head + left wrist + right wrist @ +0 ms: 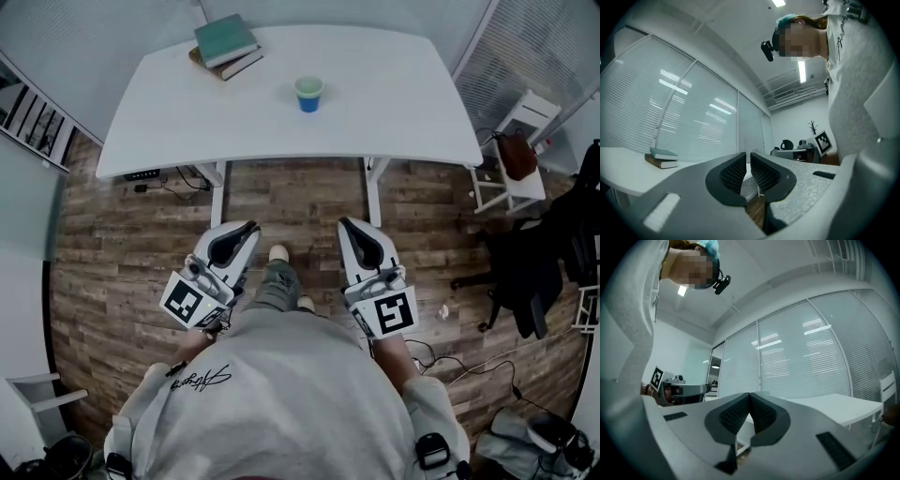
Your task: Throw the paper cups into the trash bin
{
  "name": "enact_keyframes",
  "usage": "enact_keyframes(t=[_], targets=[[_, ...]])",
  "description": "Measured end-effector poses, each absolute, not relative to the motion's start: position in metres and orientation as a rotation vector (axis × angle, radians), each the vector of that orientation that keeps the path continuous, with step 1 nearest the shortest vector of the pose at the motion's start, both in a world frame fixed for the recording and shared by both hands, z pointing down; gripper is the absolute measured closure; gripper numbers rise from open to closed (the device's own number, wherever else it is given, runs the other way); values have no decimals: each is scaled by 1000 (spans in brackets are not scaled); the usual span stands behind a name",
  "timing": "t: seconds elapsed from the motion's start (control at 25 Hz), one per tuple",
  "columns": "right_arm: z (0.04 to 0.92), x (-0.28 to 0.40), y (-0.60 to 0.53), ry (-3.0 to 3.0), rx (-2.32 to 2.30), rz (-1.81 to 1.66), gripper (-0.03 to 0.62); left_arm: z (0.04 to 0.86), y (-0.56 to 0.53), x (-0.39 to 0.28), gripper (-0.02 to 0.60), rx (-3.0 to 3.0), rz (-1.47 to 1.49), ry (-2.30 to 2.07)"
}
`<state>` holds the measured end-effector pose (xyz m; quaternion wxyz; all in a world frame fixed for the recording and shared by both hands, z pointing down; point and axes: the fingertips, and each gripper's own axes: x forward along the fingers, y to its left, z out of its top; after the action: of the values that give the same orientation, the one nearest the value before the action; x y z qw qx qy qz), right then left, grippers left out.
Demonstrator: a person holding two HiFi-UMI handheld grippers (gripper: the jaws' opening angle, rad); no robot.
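Observation:
A blue paper cup (308,94) with a green inside stands upright near the middle of the white table (394,112). Both grippers hang over the wooden floor in front of the table, well short of the cup. My left gripper (251,228) points towards the table; its ribbed pads (733,172) are drawn together to a thin slit and hold nothing. My right gripper (345,225) is level with it, the pad tips (759,411) touching and empty. The gripper views show blinds and the table edge, not the cup. I cannot make out a trash bin for certain.
Two stacked books (227,45) lie at the table's far left. A white stool with a brown bag (514,155) stands at the right, with a black chair (525,272) nearer. Cables (469,370) trail on the floor. A dark round thing (66,457) sits at bottom left.

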<state>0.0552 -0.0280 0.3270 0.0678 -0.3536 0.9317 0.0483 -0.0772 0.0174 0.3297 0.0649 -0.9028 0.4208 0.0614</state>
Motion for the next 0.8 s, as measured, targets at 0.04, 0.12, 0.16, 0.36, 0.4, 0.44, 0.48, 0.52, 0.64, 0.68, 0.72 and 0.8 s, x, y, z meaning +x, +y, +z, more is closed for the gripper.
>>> enact_keyframes(t=[0.04,0.12,0.16,0.36,0.4,0.44,0.48,0.52,0.64,0.68,0.72,0.8], targets=[[327,54,-29,2808,-1067,154,586,329,16,-78,551,-2723,186,1271],[325,51,-31,2802,-1066,161,586,328,13,-80,551,-2719,181,1266],[324,50,-32,2800,-1065,165,586,328,11,-80,551,-2720,177,1259],[324,47,-43,2804,-1083,172,586,328,-2,-81,551,-2729,187,1234],[326,46,-45,2808,-1088,163,586,328,-5,-82,551,-2731,188,1230],[327,44,-48,2813,-1091,152,586,328,-8,-83,551,-2731,189,1227],[328,43,-51,2816,-1092,146,586,329,-11,-84,551,-2728,192,1226],[328,41,-55,2814,-1092,148,586,328,-14,-86,551,-2721,197,1228],[324,36,-68,2809,-1088,165,586,325,-26,-92,551,-2703,217,1240],[323,35,-72,2808,-1087,169,586,324,-30,-93,551,-2702,218,1244],[321,33,-77,2806,-1087,172,586,324,-35,-95,551,-2702,218,1245],[320,31,-86,2805,-1088,173,586,323,-44,-98,551,-2703,217,1244]])
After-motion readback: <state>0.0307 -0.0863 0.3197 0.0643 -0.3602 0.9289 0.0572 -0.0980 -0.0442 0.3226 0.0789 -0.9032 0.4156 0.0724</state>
